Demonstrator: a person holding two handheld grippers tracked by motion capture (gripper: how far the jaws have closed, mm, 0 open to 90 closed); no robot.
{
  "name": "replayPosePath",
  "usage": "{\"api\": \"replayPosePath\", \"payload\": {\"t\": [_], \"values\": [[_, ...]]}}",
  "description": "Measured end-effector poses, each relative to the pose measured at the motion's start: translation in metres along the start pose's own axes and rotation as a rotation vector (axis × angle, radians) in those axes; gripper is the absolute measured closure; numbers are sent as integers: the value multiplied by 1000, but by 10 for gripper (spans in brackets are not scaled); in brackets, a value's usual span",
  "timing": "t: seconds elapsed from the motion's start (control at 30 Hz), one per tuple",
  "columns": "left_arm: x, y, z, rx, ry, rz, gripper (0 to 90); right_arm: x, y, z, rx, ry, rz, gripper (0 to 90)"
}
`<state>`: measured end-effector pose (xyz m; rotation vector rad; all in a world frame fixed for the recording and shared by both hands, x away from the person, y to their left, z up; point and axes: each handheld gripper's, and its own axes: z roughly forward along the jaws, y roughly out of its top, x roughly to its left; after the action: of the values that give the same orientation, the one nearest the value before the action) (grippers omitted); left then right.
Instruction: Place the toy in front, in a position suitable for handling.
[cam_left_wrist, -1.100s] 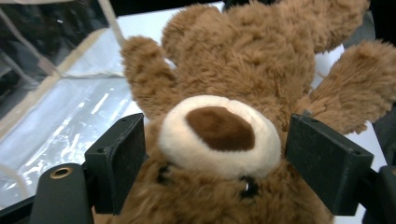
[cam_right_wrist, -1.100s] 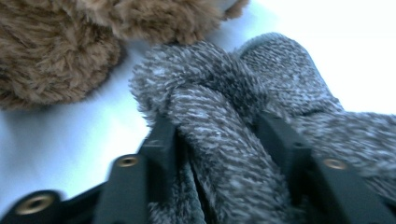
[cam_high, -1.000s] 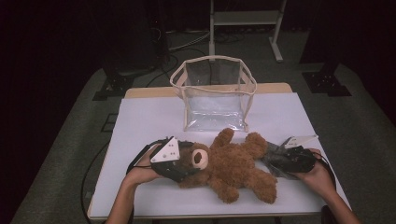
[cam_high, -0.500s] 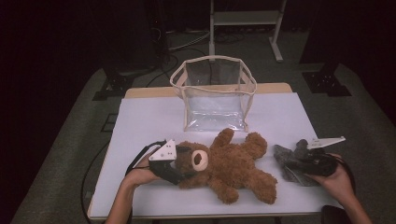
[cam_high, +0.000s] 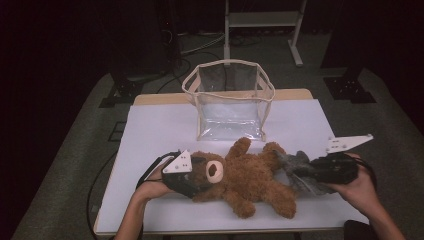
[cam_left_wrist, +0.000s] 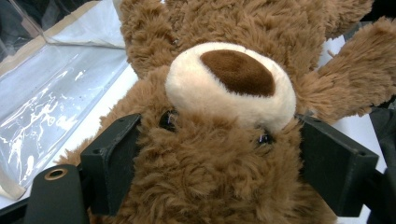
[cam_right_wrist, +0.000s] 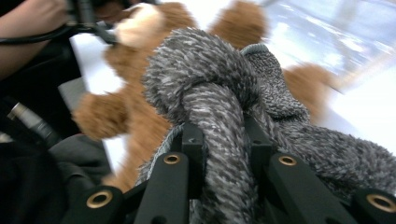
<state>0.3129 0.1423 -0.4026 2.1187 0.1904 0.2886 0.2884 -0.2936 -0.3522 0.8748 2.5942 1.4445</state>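
Both grippers grip: left gripper (cam_high: 192, 176) clamps the teddy bear's (cam_high: 250, 180) head, right gripper (cam_high: 312, 172) pinches grey knitted cloth (cam_high: 297, 167), likely dressing next, needing careful draping.

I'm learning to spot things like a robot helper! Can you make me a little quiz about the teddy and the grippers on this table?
1. What does the left gripper clamp? A) the bear's paw B) the teddy bear's head C) the bag's rim
2. True or false: the right gripper holds a grey knitted cloth.
3. Fill in: behind the teddy bear stands a clear ____ with a cream rim.

Key
1. B: its black jaws press on both sides of the head, just below the snout.
2. True: the jaws pinch the fuzzy grey fabric, which lies by the bear's leg in the high view.
3. Bag: it stands upright and open on the white table.
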Motion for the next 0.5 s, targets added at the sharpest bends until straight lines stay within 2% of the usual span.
{"api": "replayPosePath", "payload": {"t": [0.23, 0.3, 0.37, 0.5], "values": [[-1, 2, 0, 17, 7, 15, 180, 28, 37, 50, 64, 117, -134, 752], [-1, 3, 0, 21, 8, 18, 180, 32, 44, 63, 79, 140, -153, 752], [-1, 3, 0, 21, 8, 14, 180, 35, 49, 74, 89, 151, -170, 750], [-1, 2, 0, 18, 7, 4, 180, 38, 54, 84, 114, 152, -193, 739]]}}
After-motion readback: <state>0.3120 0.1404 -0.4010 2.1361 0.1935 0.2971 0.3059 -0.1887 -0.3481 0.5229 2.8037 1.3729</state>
